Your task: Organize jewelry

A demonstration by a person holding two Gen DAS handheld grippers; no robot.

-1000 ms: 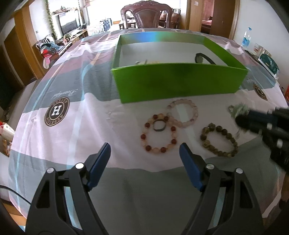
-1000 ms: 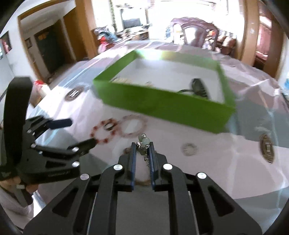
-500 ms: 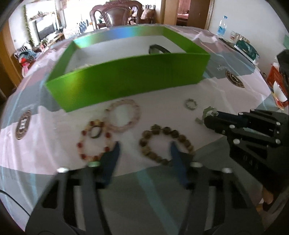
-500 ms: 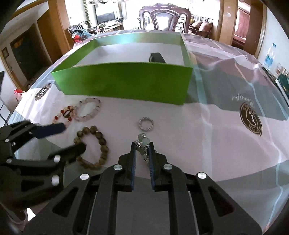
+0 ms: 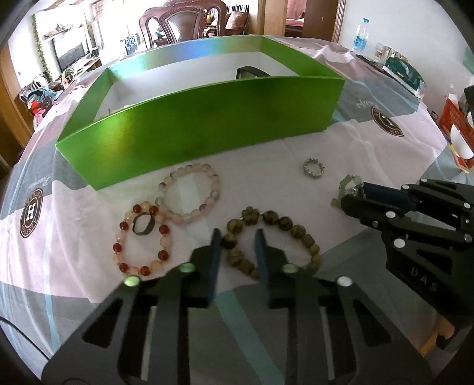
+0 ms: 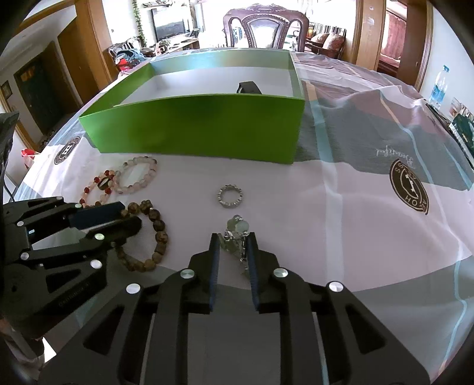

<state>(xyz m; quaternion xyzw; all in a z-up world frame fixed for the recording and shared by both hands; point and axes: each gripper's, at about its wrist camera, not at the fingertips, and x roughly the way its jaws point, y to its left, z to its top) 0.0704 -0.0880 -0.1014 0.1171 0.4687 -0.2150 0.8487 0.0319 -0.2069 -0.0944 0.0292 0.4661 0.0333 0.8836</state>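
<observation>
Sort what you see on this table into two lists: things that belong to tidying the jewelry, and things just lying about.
Belongs to the job:
green box
brown bead bracelet
pink bead bracelet
red bead bracelet
silver ring
pale green trinket

Just lying about:
water bottle
red basket
chair

We see two matching claws, each a black frame of angular arms with long cut-out slots. The left claw (image 5: 237, 234) carries flat dark-blue pads (image 5: 215, 254) on the inner faces of its two straight fingers, and round silver screws (image 5: 186, 268) sit just behind those pads. The right claw (image 6: 232, 238) has the same blue pads (image 6: 214, 260) and silver screws (image 6: 187, 274). Faint embossed lettering (image 5: 423, 281) marks the side of the right claw's frame, well behind its pads; we cannot read it.
</observation>
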